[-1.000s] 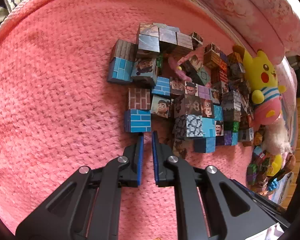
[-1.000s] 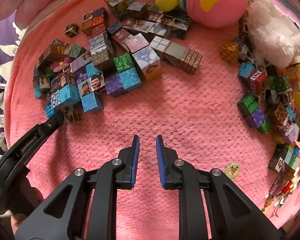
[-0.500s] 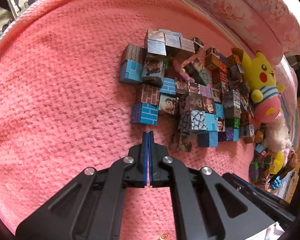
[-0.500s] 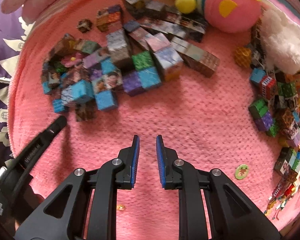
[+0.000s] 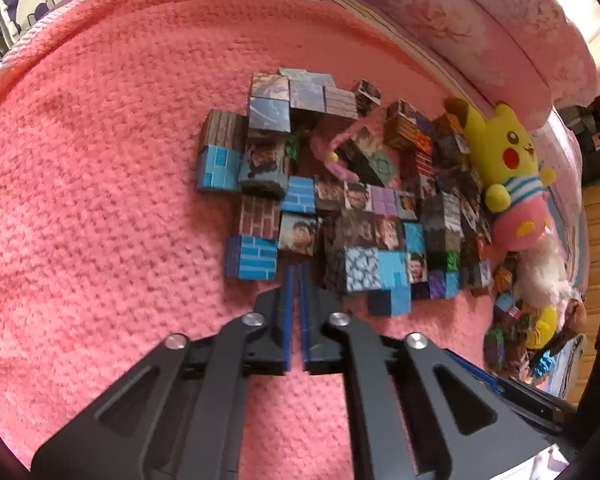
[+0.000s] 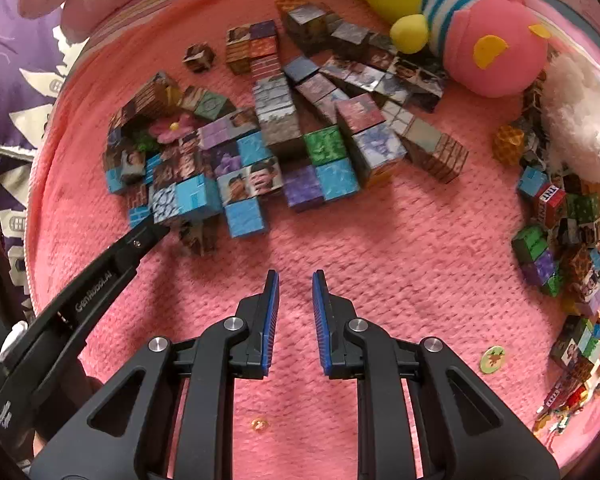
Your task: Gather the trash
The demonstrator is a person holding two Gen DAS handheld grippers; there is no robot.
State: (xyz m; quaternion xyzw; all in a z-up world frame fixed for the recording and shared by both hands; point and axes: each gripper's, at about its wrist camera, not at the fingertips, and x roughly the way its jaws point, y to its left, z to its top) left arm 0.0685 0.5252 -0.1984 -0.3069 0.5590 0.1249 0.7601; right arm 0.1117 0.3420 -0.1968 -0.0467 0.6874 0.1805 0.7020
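Observation:
Many printed paper cubes [image 5: 356, 208] lie heaped on a pink fuzzy blanket [image 5: 100, 220]. My left gripper [image 5: 296, 270] is all but shut, a thin slit between its blue pads and nothing in it. Its tips sit just below a blue brick cube [image 5: 252, 258] and a face-printed cube [image 5: 298, 234]. In the right wrist view that left gripper [image 6: 156, 230] touches the near edge of the cube heap [image 6: 236, 160]. My right gripper [image 6: 294, 280] hovers open over bare blanket. A small green round sticker [image 6: 493, 360] and a tiny orange scrap [image 6: 259, 425] lie near it.
A yellow and pink plush [image 6: 460, 12] and a white fluffy toy [image 6: 576, 120] lie at the far right. More cubes and small toys [image 6: 560, 240] line the right edge. A pink flower [image 6: 172, 127] sits among the left cubes. A purple patterned cloth [image 6: 16, 80] borders the blanket.
My left gripper closed from open to fully shut, then parted a sliver, and its tips came up to the cubes. My right gripper stayed open while its view shifted toward the plush.

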